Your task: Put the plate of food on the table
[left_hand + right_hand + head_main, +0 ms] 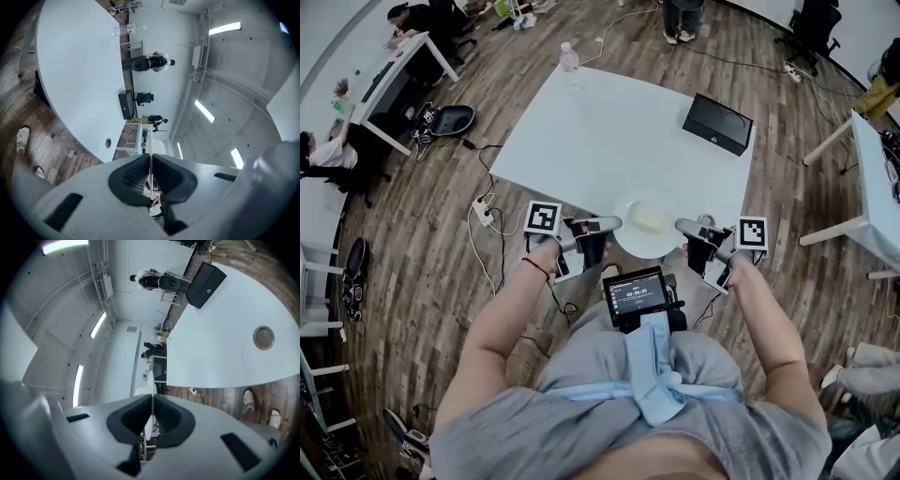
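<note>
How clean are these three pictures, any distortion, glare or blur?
Head view: strong fisheye bends the edges of the white table, light even, no glare. Left gripper view: round dark vignette, scene tipped sideways, ceiling light strips blown out. Right gripper view: same vignette and tilt; the plate edge in the right tool is soft.

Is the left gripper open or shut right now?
The left gripper is shut on the plate: in its own view the jaws pinch the thin white rim.
</note>
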A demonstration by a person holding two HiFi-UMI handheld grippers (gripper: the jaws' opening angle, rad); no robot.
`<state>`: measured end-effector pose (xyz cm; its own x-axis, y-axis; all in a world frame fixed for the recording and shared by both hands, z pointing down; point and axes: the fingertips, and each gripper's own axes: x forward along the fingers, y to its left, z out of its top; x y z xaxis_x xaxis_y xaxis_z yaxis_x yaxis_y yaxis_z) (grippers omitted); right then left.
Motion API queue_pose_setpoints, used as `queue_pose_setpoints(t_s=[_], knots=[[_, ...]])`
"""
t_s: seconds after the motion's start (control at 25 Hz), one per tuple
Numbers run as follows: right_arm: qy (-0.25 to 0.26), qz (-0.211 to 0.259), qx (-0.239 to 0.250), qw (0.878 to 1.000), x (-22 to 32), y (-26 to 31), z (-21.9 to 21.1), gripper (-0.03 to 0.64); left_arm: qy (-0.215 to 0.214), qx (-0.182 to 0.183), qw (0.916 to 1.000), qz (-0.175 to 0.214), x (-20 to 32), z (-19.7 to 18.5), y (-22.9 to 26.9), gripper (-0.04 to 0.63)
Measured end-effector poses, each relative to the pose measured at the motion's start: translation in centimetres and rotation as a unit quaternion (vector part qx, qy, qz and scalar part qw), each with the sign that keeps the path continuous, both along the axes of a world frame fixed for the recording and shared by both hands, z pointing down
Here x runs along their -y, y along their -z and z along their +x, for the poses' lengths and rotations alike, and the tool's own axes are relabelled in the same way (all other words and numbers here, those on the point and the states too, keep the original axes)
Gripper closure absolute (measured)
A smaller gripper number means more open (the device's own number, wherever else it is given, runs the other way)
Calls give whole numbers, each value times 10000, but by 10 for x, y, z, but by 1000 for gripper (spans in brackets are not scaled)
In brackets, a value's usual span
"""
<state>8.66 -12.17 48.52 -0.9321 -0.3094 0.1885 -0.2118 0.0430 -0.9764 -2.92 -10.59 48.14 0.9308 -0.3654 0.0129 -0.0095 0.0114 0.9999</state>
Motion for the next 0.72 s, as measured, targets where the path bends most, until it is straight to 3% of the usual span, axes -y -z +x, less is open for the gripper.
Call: queue_pose_setpoints(t_s=[0.48,0.72], knots=[[-297,37,32,9995,74,0,-47,580,-180,58,9998,52,80,-47,-1,566],[-523,96,7,9986,97,-12,-51,580,-223,128,9996,100,105,-53,-11,566]])
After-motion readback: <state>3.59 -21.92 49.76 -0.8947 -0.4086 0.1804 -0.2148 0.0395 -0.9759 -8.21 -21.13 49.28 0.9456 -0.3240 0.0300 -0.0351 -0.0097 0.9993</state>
